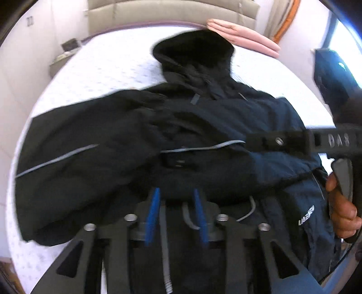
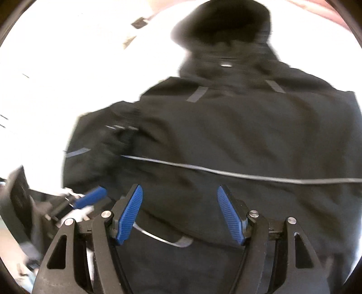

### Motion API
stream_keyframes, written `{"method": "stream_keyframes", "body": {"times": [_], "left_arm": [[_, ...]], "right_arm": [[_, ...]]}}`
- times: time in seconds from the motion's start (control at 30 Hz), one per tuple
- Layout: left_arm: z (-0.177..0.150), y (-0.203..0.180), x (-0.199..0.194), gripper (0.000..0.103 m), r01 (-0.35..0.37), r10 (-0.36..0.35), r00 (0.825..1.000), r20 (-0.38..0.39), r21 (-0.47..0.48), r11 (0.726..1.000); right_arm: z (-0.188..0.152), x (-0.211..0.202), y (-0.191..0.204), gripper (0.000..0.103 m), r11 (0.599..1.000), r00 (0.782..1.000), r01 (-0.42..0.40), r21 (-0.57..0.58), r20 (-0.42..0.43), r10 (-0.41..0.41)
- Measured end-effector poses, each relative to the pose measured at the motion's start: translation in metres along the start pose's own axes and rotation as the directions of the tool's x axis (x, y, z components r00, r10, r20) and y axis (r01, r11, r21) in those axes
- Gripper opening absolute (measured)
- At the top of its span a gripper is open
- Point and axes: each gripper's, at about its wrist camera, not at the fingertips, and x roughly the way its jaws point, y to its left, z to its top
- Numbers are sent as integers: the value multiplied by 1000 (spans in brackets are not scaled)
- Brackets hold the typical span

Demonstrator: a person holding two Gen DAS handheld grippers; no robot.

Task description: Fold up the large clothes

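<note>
A large dark navy hooded jacket (image 1: 181,126) lies on a white bed (image 1: 108,65), hood toward the headboard, one sleeve folded across the body. It fills the right wrist view (image 2: 237,126) too. My left gripper (image 1: 176,199) has its blue pads narrowly apart over the jacket's lower part, with a fold of fabric and a grey cord between them. My right gripper (image 2: 179,199) is open and empty above the jacket's lower back. The right gripper's body and the hand holding it show in the left wrist view (image 1: 316,142); the left gripper shows in the right wrist view (image 2: 90,199).
Folded pink cloth (image 1: 244,36) lies at the bed's far right corner by the padded headboard (image 1: 172,13). A bedside table (image 1: 63,56) stands at the far left. A dark object (image 1: 332,74) sits at the right by a window.
</note>
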Motion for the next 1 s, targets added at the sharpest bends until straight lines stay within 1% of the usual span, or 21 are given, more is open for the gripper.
{"method": "stream_keyframes", "body": {"times": [0.07, 0.13, 0.23, 0.3, 0.4, 0.47, 0.5, 0.53, 0.57, 0.6, 0.63, 0.67, 0.77, 0.83, 0.9, 0.97, 1.0], "left_arm": [[2, 16, -12, 43, -24, 25, 1000, 19, -35, 999], [2, 38, -28, 45, -48, 52, 998, 42, -88, 995], [4, 68, -43, 48, -72, 84, 994, 65, -162, 984], [5, 84, -49, 49, -78, 95, 993, 73, -200, 977], [5, 101, -53, 49, -99, 120, 990, 79, -227, 969], [3, 107, -54, 49, -114, 135, 988, 76, -236, 965], [3, 109, -53, 49, -121, 143, 987, 74, -242, 963], [2, 112, -52, 49, -130, 151, 986, 67, -253, 959], [3, 113, -49, 49, -133, 154, 986, 63, -260, 956], [3, 114, -47, 49, -136, 158, 986, 61, -271, 953], [4, 115, -48, 49, -138, 162, 985, 65, -280, 950], [5, 116, -49, 49, -138, 165, 984, 72, -283, 949], [14, 111, -54, 49, -136, 170, 980, 102, -277, 951], [23, 105, -54, 49, -118, 154, 981, 119, -268, 956], [31, 95, -50, 49, -108, 141, 983, 119, -248, 963], [39, 80, -39, 49, -92, 118, 987, 110, -214, 973], [42, 73, -34, 49, -81, 103, 989, 107, -199, 977]], "right_arm": [[11, 9, 17, 72, 998, 998, -65, 7, -4, 65], [24, 19, 32, 72, 994, 994, -112, 1, 0, 112], [40, 36, 51, 77, 991, 991, -135, 6, -3, 135], [47, 51, 55, 78, 987, 987, -160, 35, -6, 160], [58, 74, 52, 78, 983, 986, -162, 88, -14, 164], [60, 86, 48, 78, 975, 981, -185, 126, -26, 190], [61, 92, 46, 76, 967, 976, -210, 144, -33, 217], [61, 99, 44, 55, 958, 969, -235, 163, -44, 245], [60, 104, 43, 39, 947, 958, -269, 178, -54, 282], [58, 105, 43, 37, 943, 954, -279, 183, -63, 294], [56, 102, 44, 32, 945, 956, -275, 177, -56, 289], [54, 95, 46, 30, 952, 960, -266, 154, -45, 276], [43, 65, 53, 28, 973, 975, -220, 74, 2, 221], [37, 32, 53, 28, 987, 986, -162, 17, 55, 161], [29, 2, 49, 28, 995, 990, -101, -16, 99, 102], [25, -24, 40, 28, 998, 989, -54, -31, 137, 57], [22, -41, 33, 28, 999, 986, -17, -36, 165, 23]]}}
